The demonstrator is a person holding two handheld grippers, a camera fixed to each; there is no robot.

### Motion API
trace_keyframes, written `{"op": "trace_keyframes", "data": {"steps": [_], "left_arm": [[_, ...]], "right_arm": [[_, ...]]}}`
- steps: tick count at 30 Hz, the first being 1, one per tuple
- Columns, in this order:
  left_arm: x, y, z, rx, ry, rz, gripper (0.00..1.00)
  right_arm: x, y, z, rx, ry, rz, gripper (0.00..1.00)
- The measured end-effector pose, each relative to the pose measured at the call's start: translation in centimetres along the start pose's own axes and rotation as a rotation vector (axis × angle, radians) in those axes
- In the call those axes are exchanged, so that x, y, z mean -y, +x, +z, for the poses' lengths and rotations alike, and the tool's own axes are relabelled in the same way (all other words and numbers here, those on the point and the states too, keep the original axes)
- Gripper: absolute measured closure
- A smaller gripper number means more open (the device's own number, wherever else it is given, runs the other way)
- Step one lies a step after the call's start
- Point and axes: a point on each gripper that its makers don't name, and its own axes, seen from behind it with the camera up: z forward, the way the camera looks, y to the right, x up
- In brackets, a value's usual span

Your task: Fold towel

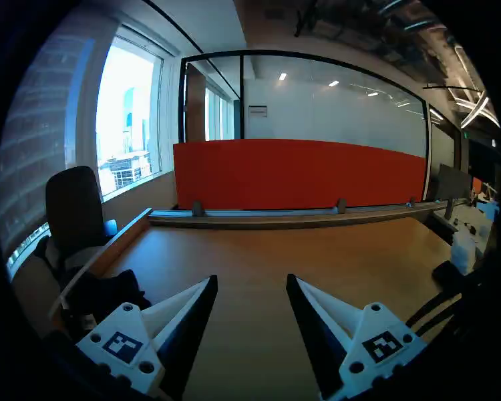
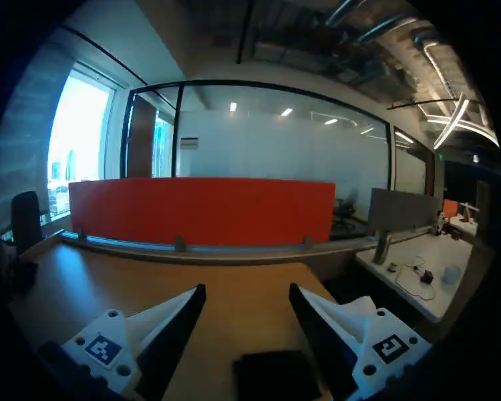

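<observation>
Left tongs (image 1: 250,301) and right tongs (image 2: 247,307) are hovering released and empty over the counter (image 1: 304,260); folding is seemingly not starting yet, a dark flat thing (image 2: 277,375), perhaps the towel, lying below the right pair.

One wooden tabletop (image 1: 270,260), one red-orange rectangular divider panel (image 1: 297,174) along its far edge, one black office chair (image 1: 73,207) at left, one flat black square item (image 2: 277,377) near. Two white fingers (image 1: 177,307) each on the left gripper (image 1: 251,277) and the right gripper (image 2: 247,287).

The desk (image 1: 284,260) is smooth wood-look laminate with a soft sheen. The orange partition (image 1: 297,174) looks matt. The left gripper (image 1: 251,279) and right gripper (image 2: 247,289) are white plastic with matt black inner faces.
</observation>
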Motion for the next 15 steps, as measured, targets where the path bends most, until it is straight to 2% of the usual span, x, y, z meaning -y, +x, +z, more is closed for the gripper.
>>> {"op": "trace_keyframes", "data": {"steps": [15], "left_arm": [[0.1, 2.0, 0.7, -0.064, -0.024, -0.039, 0.25]], "right_arm": [[7.3, 2.4, 1.3, -0.044, 0.061, 0.021, 0.04]]}}
